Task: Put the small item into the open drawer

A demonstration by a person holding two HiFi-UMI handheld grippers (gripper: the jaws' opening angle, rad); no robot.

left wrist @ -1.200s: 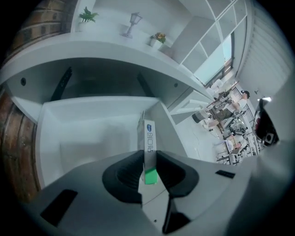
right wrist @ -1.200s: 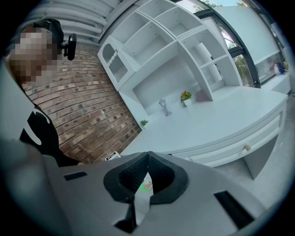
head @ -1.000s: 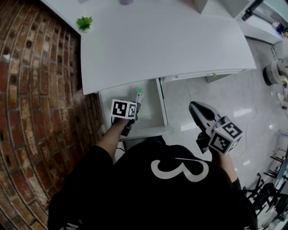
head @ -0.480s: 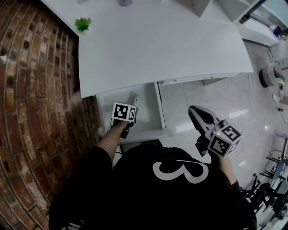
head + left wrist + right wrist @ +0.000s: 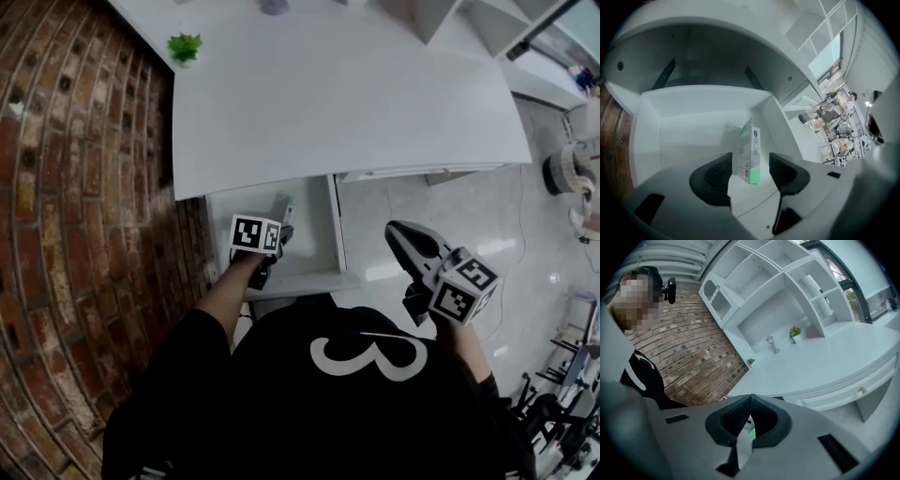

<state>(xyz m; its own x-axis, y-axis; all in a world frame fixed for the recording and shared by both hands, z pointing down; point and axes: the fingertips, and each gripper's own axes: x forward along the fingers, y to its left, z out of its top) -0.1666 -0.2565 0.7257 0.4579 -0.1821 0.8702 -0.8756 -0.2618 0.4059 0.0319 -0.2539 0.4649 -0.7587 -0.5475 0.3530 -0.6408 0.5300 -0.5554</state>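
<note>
The small item is a white box with a green end (image 5: 750, 152). It stands upright on the floor of the open white drawer (image 5: 693, 122), between the jaws of my left gripper (image 5: 751, 172). Those jaws are opening, and a gap shows on each side of the box. In the head view the left gripper (image 5: 281, 217) reaches into the drawer (image 5: 314, 230) under the desk edge, with the box (image 5: 284, 206) at its tips. My right gripper (image 5: 394, 230) hangs over the floor to the right of the drawer. Its jaws (image 5: 750, 398) are shut with nothing in them.
A white desk (image 5: 337, 94) overhangs the back of the drawer. On it stand a small green plant (image 5: 185, 45) and a purple object (image 5: 275, 6). A brick wall (image 5: 75, 206) runs along the left and glossy floor (image 5: 441, 206) lies to the right. White shelves (image 5: 787, 291) stand behind the desk.
The box sits a little lower and deeper in the drawer than a second ago, with the left gripper still at it. The right gripper has hardly moved.
</note>
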